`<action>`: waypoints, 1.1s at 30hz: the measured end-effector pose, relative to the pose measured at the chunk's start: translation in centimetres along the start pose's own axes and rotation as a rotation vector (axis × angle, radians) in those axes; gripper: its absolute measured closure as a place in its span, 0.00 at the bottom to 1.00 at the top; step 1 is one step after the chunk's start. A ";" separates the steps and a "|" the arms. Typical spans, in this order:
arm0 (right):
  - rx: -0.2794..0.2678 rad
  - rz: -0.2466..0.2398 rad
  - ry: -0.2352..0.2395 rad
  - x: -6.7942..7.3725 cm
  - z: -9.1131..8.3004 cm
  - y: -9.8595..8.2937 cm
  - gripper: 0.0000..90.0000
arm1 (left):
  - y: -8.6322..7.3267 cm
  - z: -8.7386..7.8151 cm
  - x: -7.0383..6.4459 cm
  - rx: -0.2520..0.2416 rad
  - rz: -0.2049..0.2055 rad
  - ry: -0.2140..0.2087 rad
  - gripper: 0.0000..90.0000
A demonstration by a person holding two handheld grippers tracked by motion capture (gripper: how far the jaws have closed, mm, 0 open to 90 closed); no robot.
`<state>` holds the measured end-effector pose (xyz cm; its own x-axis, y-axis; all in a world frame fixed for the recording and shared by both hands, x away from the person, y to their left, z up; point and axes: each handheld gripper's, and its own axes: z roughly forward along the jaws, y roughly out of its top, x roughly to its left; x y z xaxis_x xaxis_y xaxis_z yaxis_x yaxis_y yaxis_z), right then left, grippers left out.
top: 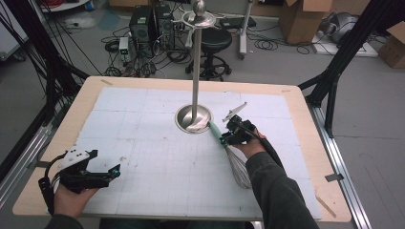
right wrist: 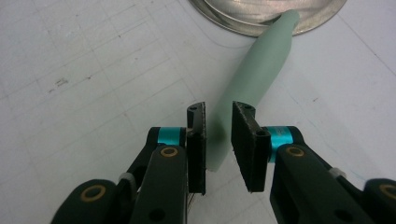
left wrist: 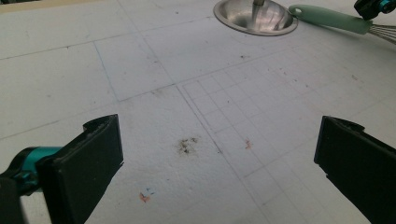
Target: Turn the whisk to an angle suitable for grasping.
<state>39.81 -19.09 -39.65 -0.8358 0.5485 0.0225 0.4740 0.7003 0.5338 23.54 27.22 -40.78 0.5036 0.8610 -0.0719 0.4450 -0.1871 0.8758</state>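
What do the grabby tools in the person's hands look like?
Both are black. The left tool has flat black jaws, shiny teal rings, a white plate on top and a black cable. The right tool has teal rings and brass-coloured bolts. The person's right arm wears a dark grey sleeve.

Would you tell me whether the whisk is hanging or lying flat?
Lying flat: the whisk rests on the table, handle tip against the stand's base.

We hold our left gripper [top: 116, 171] low with its jaws wide apart; our right gripper [right wrist: 218, 140] has its jaws closed around a handle.
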 end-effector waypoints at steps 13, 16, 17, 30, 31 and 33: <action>0.045 -0.022 0.141 2.2 -1.2 -0.9 1.00 | 0.0 0.0 0.0 0.000 0.002 -0.001 0.02; 0.056 -0.021 0.138 2.3 -1.2 -1.1 1.00 | 0.1 0.0 -0.1 -0.002 0.003 0.000 0.02; 0.069 -0.018 0.134 2.3 -1.3 -1.1 1.00 | 0.1 0.0 -0.1 -0.002 0.003 0.001 0.02; 0.085 0.011 0.105 1.1 -1.7 -2.0 1.00 | 0.0 -0.1 0.0 -0.007 -0.001 0.004 0.02; 0.085 0.012 0.102 1.0 -1.7 -2.0 1.00 | 0.0 -0.1 0.0 -0.008 -0.002 0.005 0.02; 0.083 0.018 0.098 0.8 -1.8 -2.1 1.00 | 0.1 -0.1 0.0 -0.006 0.001 0.004 0.02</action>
<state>37.59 -20.94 -39.23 -0.8483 0.5167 0.1161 0.5068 0.7285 0.4608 23.49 27.25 -40.69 0.5011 0.8626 -0.0692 0.4397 -0.1849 0.8789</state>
